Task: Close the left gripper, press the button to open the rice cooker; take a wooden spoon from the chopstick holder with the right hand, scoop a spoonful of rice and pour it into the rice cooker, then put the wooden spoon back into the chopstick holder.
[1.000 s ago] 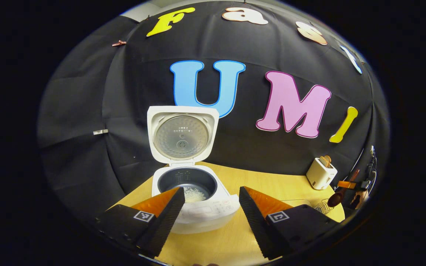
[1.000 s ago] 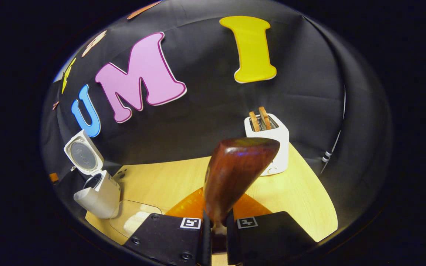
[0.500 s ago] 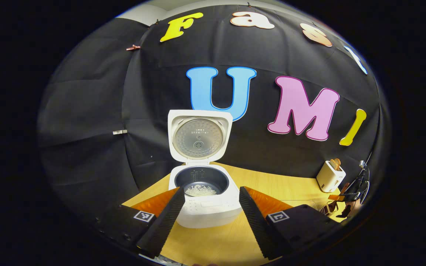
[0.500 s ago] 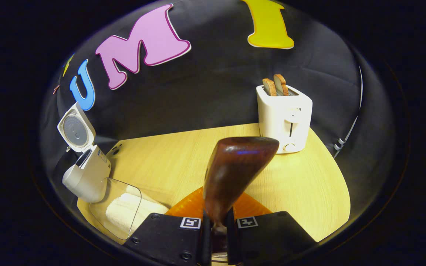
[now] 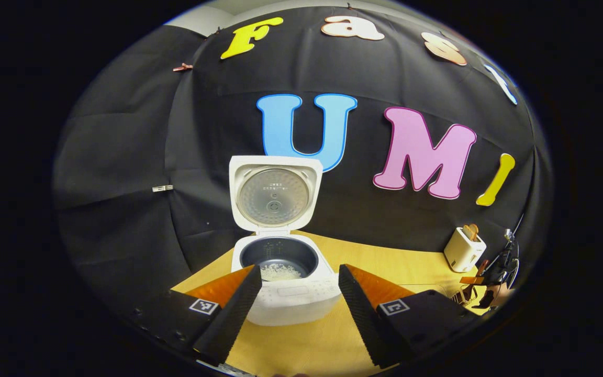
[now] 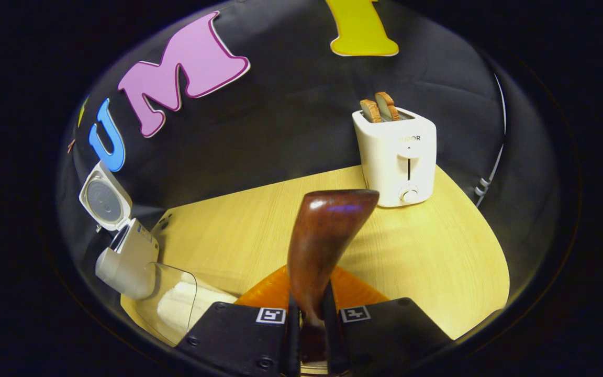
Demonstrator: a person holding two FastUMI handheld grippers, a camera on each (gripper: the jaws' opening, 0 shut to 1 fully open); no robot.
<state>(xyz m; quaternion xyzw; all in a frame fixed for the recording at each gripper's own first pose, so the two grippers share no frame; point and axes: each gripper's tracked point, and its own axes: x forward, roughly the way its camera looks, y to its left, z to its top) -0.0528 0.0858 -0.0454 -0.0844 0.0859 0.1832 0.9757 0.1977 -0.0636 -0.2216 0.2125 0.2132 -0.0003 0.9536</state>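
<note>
One rice cooker (image 5: pixel 283 293) sits ahead of you in the left gripper view, lid up against the booth wall, a small heap of rice (image 5: pixel 279 272) in its dark pot. It has slid slightly left in the view since half a second ago. Your left gripper (image 5: pixel 295 309) has its jaws spread wide with nothing between them, the cooker's front showing in the gap. Bare yellow table (image 5: pixel 301 348) lies in front of the cooker. Far right, near the table's edge, you see one toaster (image 5: pixel 464 250) and your other gripper beside it.

In the right gripper view, your right gripper (image 6: pixel 310 335) is clamped on the handle of the one wooden spoon (image 6: pixel 322 246), whose bowl rises straight ahead. The toaster (image 6: pixel 397 154), with two slices in it, stands closer and higher in the view than before. A broad stretch of table (image 6: pixel 427 262) lies open between spoon and toaster. At the left edge are the cooker (image 6: pixel 123 251) and one clear container of rice (image 6: pixel 176 306).
</note>
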